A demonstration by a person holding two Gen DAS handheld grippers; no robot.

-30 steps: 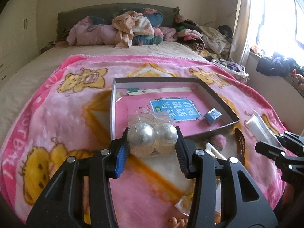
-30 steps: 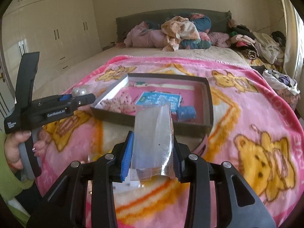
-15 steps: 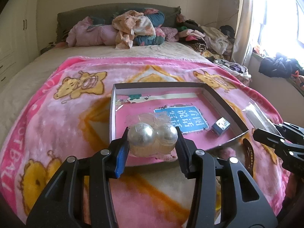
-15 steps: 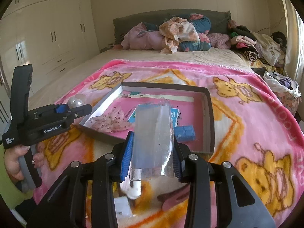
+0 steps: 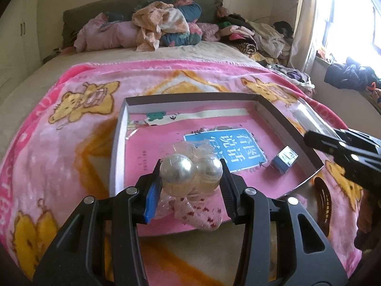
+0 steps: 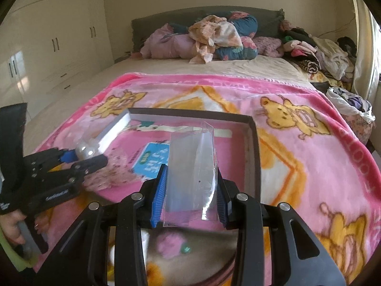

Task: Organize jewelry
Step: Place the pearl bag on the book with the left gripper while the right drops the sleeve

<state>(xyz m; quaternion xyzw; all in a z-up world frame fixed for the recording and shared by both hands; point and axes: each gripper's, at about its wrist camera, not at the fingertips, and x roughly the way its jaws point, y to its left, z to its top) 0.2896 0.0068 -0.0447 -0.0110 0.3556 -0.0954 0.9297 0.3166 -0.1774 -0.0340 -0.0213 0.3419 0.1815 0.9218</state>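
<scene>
The left gripper [image 5: 190, 175] has its jaws closed part way on a clear packet of two large pearl balls [image 5: 190, 171], the pads pressing the packet from either side, and holds it above the near left part of the shallow box [image 5: 289, 128] that lies on the pink bear blanket [image 5: 71, 143]. Under the packet, at the near edge of the box, lies a clear bag with small red pieces [image 5: 197, 214]. The box floor is lined with a pink printed sheet bearing a blue label [image 5: 228, 147], and a small blue cube [image 5: 284, 160] rests near the right wall of the box. The right gripper [image 6: 190, 193] has its jaws drawn in on an upright clear plastic sleeve [image 6: 190, 166], gripped at both side edges, above the near edge of the box toward its right half; whether the sleeve holds anything cannot be told. A hand [image 6: 10, 226] with a green sleeve holds the left gripper's handle at the left edge of the right wrist view. A heap of clothes [image 5: 166, 28] lies at the head of the bed.
</scene>
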